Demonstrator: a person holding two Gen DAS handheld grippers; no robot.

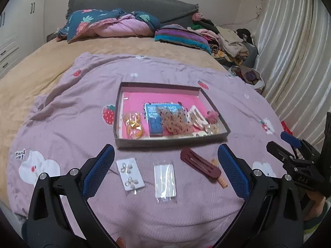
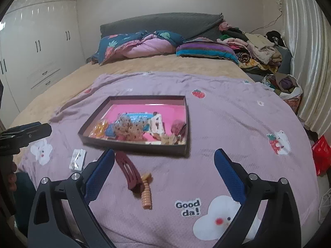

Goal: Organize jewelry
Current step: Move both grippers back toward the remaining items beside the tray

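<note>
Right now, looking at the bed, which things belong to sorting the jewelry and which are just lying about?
For the job:
- box with pieces already in it
- earring card
- clear packet
- maroon hair clip
- orange coil tie
- left gripper and right gripper, both open

Just lying about:
- pillows
- clothes pile
- purple blanket underneath
- wardrobe

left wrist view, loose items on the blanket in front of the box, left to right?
Earring card → clear sleeve with white card → maroon hair clip → orange spiral hair tie, partly under the clip's right end.
</note>
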